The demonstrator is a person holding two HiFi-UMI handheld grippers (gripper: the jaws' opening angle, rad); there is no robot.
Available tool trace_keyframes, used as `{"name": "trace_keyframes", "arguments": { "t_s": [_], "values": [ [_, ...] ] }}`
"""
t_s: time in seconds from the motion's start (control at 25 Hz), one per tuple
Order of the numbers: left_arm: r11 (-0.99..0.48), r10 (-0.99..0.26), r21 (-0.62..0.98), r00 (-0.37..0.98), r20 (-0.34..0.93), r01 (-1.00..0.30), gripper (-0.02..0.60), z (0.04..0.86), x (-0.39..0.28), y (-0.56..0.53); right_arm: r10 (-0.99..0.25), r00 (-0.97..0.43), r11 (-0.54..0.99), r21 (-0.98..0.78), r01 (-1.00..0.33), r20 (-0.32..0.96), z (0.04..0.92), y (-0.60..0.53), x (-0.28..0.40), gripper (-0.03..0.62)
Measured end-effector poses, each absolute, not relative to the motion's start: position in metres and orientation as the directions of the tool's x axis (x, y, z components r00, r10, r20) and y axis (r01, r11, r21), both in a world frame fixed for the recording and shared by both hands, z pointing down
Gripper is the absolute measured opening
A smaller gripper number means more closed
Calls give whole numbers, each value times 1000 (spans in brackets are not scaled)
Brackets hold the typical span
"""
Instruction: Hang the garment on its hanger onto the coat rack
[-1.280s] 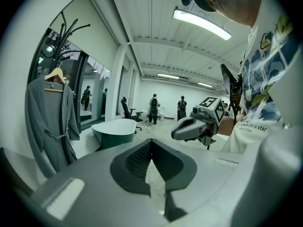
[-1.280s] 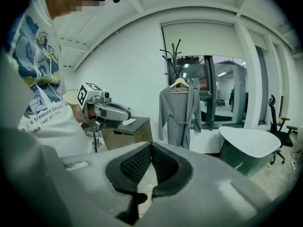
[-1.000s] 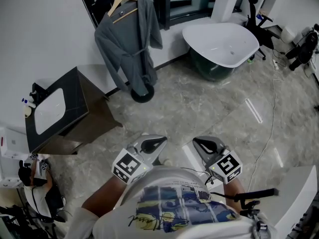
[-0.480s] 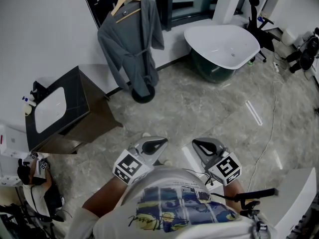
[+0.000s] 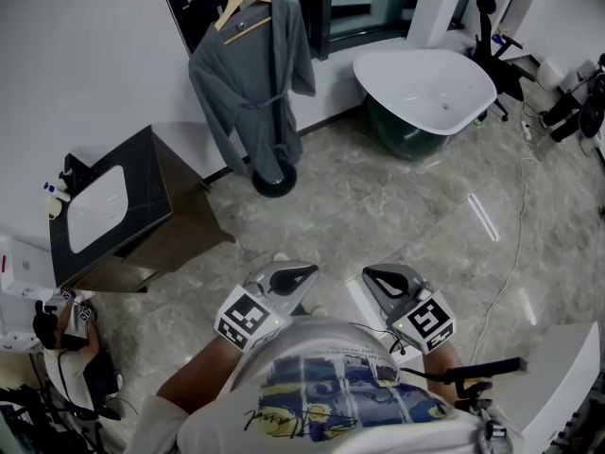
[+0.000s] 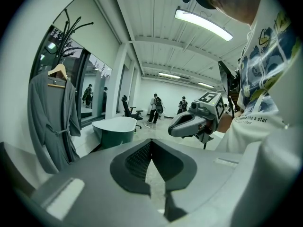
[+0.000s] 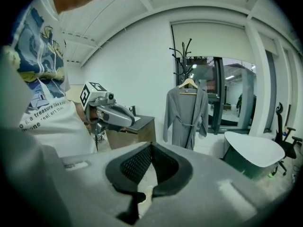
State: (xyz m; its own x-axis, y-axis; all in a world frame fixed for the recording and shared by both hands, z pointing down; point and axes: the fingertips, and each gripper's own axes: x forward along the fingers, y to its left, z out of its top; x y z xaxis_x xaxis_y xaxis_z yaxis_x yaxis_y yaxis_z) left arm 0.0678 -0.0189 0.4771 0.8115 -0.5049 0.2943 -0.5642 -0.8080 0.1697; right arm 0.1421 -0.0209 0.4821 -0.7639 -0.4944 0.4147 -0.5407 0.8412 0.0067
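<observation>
A grey robe (image 5: 253, 83) hangs on a wooden hanger (image 5: 244, 6) on the black coat rack (image 7: 182, 53) by the dark window at the far wall; its hem reaches the rack's round base (image 5: 273, 180). The robe (image 6: 51, 119) shows at the left of the left gripper view and the robe (image 7: 186, 116) mid-frame in the right gripper view. Both grippers are held close to the person's chest, far from the robe. My left gripper (image 5: 304, 274) is shut and empty. My right gripper (image 5: 371, 276) is shut too, nothing between its tips.
A dark vanity with a white basin (image 5: 104, 211) stands at the left wall. A white bathtub (image 5: 425, 81) sits at the back right. An office chair (image 5: 492, 41) and cables lie at the right. Marble floor (image 5: 378, 206) spreads between me and the rack.
The view has shifted slightly, so the robe and bathtub sit a little further right. Both grippers stay near the chest, still shut.
</observation>
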Motion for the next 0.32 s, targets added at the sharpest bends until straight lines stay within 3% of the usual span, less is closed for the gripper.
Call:
{"name": "trace_keyframes", "arguments": {
  "t_s": [0.32],
  "values": [
    [-801, -512, 176, 808, 293, -572, 2, 476, 61, -39, -485, -762, 844, 3, -536, 430, 487, -39, 136, 2]
  ]
}}
